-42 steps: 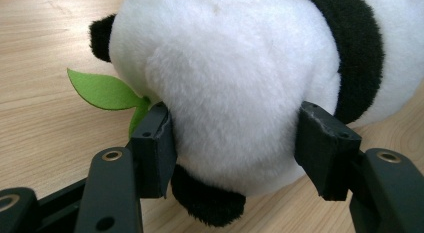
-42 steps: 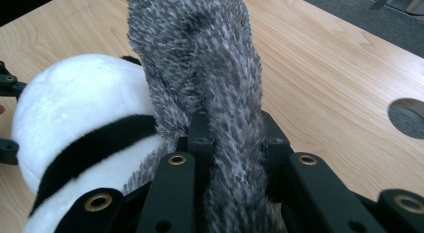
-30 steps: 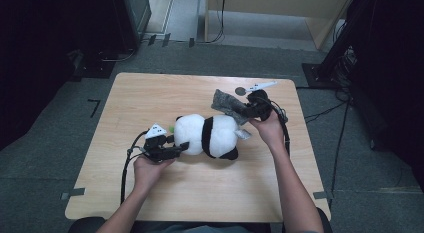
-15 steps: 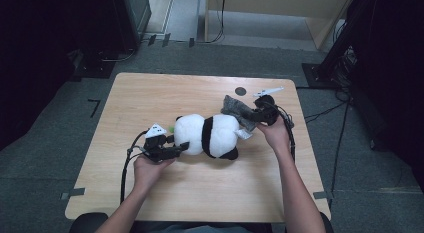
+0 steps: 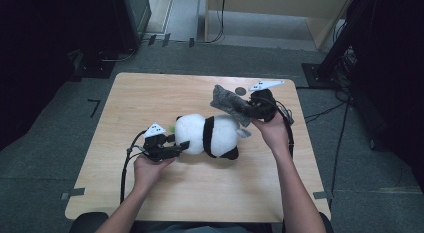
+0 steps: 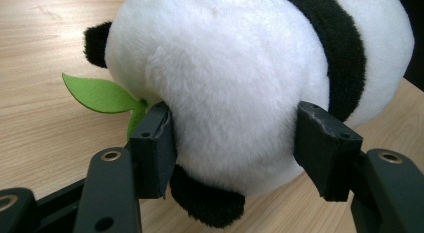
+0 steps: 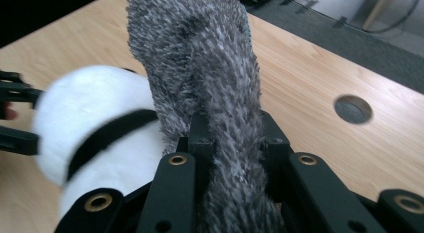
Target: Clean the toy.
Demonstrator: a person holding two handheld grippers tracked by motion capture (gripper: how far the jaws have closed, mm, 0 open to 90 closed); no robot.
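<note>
One panda toy (image 5: pixel 210 134) lies mid-tabletop (image 5: pixel 125 98), pinched by the left gripper (image 5: pixel 172 144); wide bare wood on each side. One grey cloth (image 5: pixel 227 104), pinched by the right gripper (image 5: pixel 252 107), near the far right corner.

1. The plush panda (image 5: pixel 210 135) is white, with a broad black band round its middle; in the left gripper view its ear and foot are black too.
2. A bright green felt leaf (image 6: pixel 102 95) sticks out at the panda's head.
3. The fuzzy cloth (image 5: pixel 231 105) is mottled grey, flecked light and dark in the right gripper view.
4. The table (image 5: pixel 200 203) is pale wood with a fine grain and has a small dark grey round spot, possibly a hole plug (image 7: pixel 353 109).
5. The left gripper (image 5: pixel 167 149) and the right gripper (image 5: pixel 255 109) are black with brass-coloured rivets; each carries a whitish-grey plate.
6. The floor (image 5: pixel 50 158) is dull grey carpet.
</note>
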